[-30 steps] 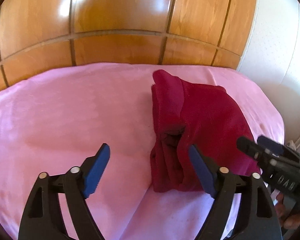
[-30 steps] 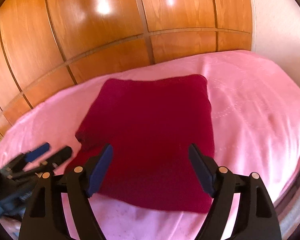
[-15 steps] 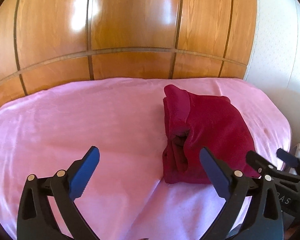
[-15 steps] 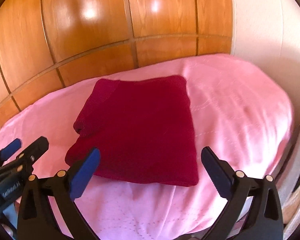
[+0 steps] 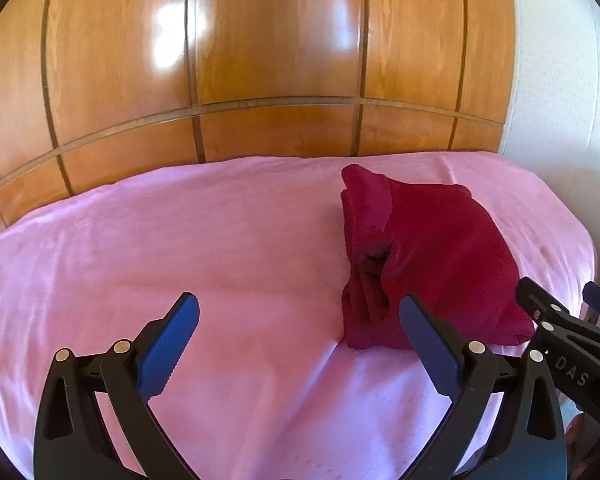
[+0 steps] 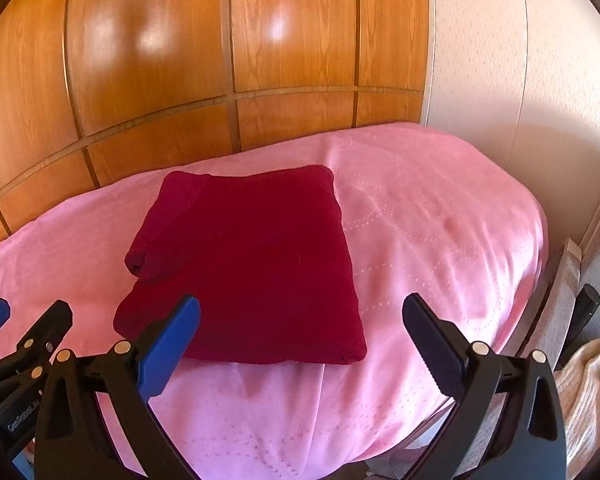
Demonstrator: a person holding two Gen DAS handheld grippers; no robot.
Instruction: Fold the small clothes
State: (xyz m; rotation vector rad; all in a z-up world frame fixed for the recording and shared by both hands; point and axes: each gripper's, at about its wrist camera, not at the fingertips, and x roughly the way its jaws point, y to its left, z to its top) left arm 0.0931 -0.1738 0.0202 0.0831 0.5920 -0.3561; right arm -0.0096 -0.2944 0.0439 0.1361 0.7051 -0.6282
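A dark red garment [image 5: 440,256] lies folded into a rough rectangle on the pink bedcover [image 5: 180,248], toward the right. In the right wrist view the same garment [image 6: 252,264] lies flat with a rolled sleeve edge at its left. My left gripper [image 5: 298,312] hangs open above the cover, just left of and in front of the garment, nothing between its fingers. My right gripper [image 6: 300,312] is open too, held over the garment's near right corner without touching it. Each gripper shows at the edge of the other's view: the right gripper [image 5: 560,312] and the left gripper [image 6: 24,320].
A glossy wooden panelled wall [image 5: 260,60] rises right behind the bed. A white wall [image 6: 500,60] stands to the right. Past the bed's right edge [image 6: 540,264] lie a cream knitted cloth [image 6: 588,392] and a dark post [image 6: 584,312].
Both grippers widened and drew back and up from the garment, which now looks smaller and farther off. The garment lies as before.
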